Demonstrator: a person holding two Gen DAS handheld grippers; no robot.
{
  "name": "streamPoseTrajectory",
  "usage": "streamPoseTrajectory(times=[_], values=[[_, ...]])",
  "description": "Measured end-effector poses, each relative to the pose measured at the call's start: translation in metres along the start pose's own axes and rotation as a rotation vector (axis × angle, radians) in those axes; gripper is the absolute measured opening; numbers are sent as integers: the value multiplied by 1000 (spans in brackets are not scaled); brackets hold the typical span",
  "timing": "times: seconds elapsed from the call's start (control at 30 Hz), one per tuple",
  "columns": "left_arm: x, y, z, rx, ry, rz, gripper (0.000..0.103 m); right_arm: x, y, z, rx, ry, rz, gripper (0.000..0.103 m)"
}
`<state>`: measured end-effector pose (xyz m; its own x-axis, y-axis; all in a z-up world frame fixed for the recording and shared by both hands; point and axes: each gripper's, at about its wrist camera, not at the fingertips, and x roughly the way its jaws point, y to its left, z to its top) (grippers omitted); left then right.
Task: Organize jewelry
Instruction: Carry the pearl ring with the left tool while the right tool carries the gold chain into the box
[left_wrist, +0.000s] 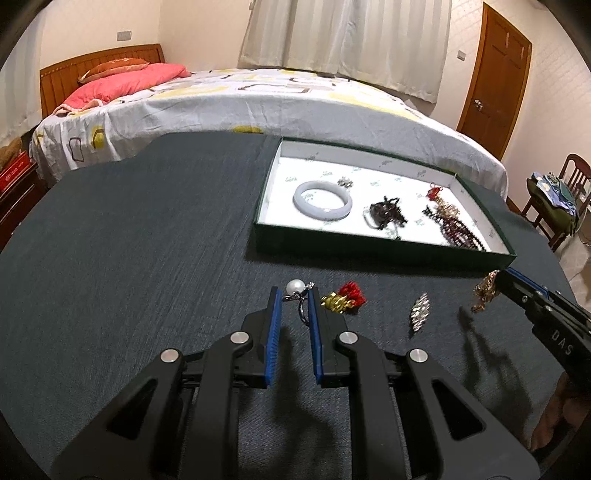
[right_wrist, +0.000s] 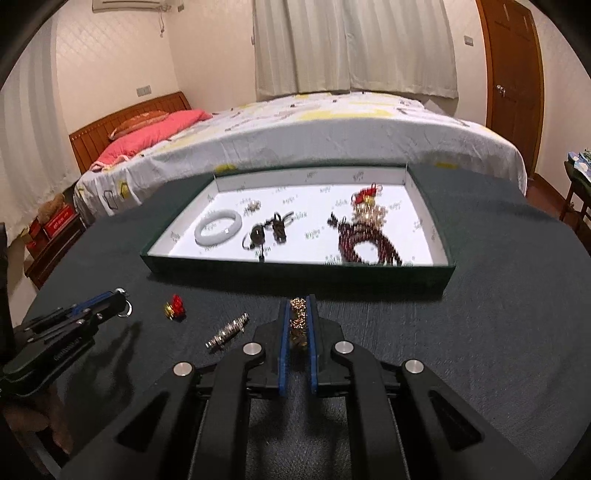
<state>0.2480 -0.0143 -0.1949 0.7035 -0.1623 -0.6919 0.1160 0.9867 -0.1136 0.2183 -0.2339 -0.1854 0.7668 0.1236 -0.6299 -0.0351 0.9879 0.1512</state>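
A green tray with a white floor (left_wrist: 388, 254) (right_wrist: 295, 275) sits on the dark table; in it lie a pale bangle (left_wrist: 322, 199) (right_wrist: 218, 231), a dark piece (left_wrist: 386, 213), and dark red beads with a gold and red charm (right_wrist: 365, 236). My left gripper (left_wrist: 294, 295) is shut on a pearl keyring (left_wrist: 295, 286), with the metal ring (right_wrist: 127, 308) hanging down. My right gripper (right_wrist: 298, 304) is shut on a gold ornament (right_wrist: 297, 321) (left_wrist: 485, 290) held above the table. A red and gold charm (left_wrist: 343, 299) (right_wrist: 174, 306) and a silver brooch (left_wrist: 419, 314) (right_wrist: 227, 330) lie on the table.
A bed with a patterned sheet (left_wrist: 258, 99) stands beyond the table's far edge. A wooden door (left_wrist: 495, 74) is at the back right and a chair with bags (left_wrist: 554, 199) at the right. The table is covered in dark cloth (left_wrist: 129, 240).
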Motion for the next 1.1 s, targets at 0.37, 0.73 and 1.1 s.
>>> streamPoseTrajectory(times=[0.37,0.73,1.1], values=[[7,-23,36,25,-36,-55,15,-5,5,36,-20,-89,21,9],[54,-63,98,84,-81,-87,15,33,0,95,-45,-167,12,9],[137,-81,140,88,-4,-62,15,115,-20,112,-4,-66,-39,9]])
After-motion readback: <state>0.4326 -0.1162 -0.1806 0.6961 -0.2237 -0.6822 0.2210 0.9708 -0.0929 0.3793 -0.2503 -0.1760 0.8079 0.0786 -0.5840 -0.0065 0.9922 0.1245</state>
